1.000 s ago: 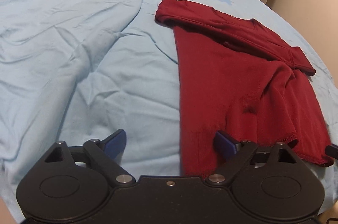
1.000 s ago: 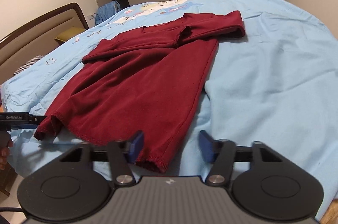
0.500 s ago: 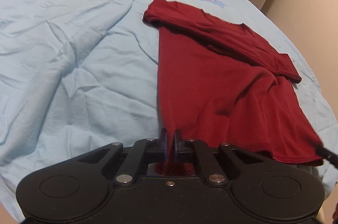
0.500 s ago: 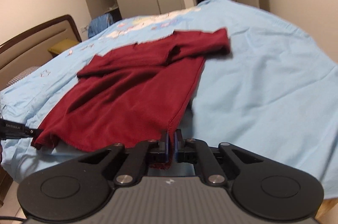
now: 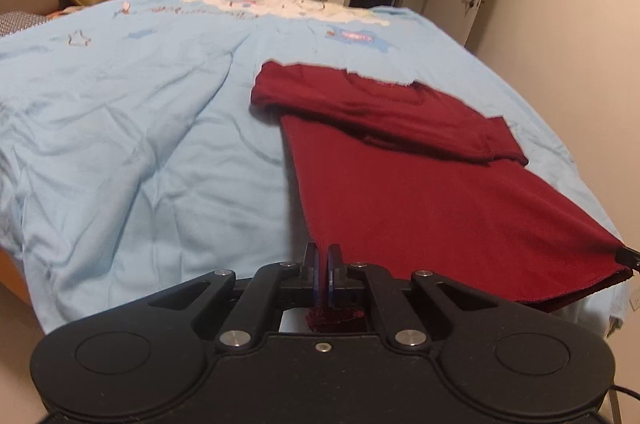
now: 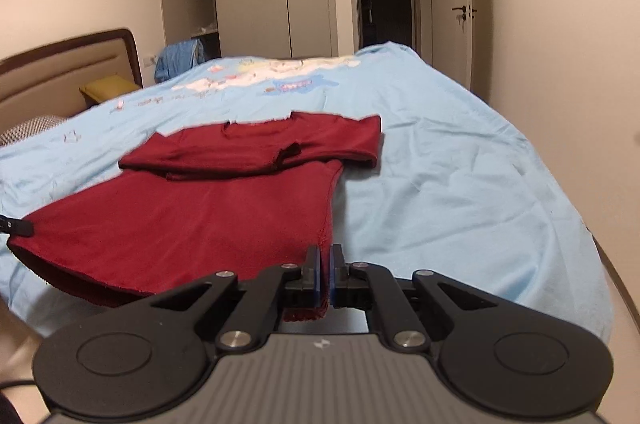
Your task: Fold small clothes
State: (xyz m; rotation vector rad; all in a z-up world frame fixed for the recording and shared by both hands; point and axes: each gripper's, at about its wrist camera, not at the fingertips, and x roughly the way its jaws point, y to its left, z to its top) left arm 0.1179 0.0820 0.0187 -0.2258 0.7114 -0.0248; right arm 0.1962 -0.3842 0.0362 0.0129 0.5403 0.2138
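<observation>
Maroon shirt lying on blue bedsheet, sleeves folded across chest. Left gripper and right gripper pinching hem corners, lifting hem off sheet. Risk: thin bite slipping, hem sagging between grippers, fold skewing.

Red shirt: soft matt knit cloth, hem slightly rough. Bedsheet: smooth, wrinkled light-blue cloth. Left gripper body: matt black plastic with shiny metal screws.

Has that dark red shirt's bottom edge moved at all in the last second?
Yes. The shirt hem lay on the blue bedsheet; now both grippers, left and right, are shut on its corners, lifted above the sheet.
</observation>
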